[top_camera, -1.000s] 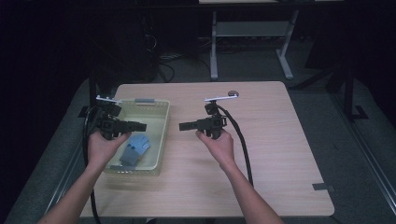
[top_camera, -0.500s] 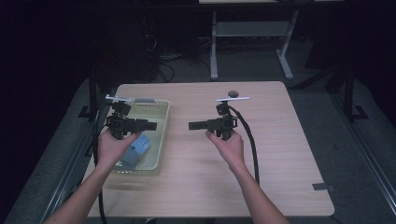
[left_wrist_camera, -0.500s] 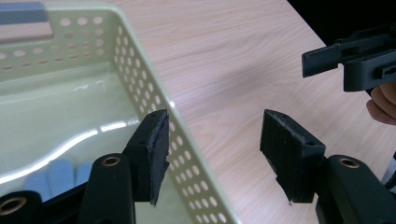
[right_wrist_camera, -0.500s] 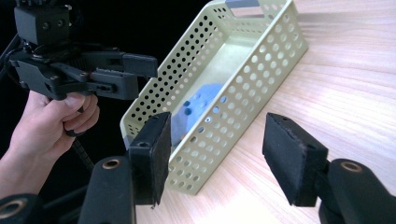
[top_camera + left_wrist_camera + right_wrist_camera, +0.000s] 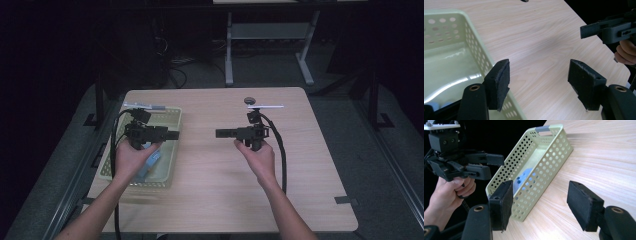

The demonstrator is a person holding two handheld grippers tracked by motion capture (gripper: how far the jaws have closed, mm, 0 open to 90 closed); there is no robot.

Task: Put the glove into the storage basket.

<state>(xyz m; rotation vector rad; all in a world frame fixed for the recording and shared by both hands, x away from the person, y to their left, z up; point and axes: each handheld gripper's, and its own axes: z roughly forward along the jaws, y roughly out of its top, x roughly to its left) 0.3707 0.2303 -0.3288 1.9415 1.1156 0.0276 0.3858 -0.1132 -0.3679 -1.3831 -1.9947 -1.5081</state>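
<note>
Left tool [image 5: 172,134]: black, two-jawed, held level above the basket, jaws spread wide with nothing between them; its foam-faced pads [image 5: 500,83] looked rough and chipped at the edges. Directly beneath and slightly behind this tool lay the blue object [image 5: 151,161], soft-edged and pale blue, resting on the basket's floor; its exact form could not be told. Around it stood the basket [image 5: 171,165], pale green plastic, glossy inside, walls pierced with rows of round holes, a grey handle at the far end; its long axis ran away from the person, roughly across the direction in which the left tool pointed. Right tool [image 5: 222,133]: same make, jaws likewise parted and empty, pointing toward the left tool, with bare light wood-grain desk [image 5: 300,190] below it. From the right tool the basket lay well off beyond its jaw tips, blue object visible through the perforations [image 5: 522,180]. Judgement: the left tool was much the nearer to the blue object. A small dark round item [image 5: 249,100] sat beyond the right tool, near the desk's far edge.
</note>
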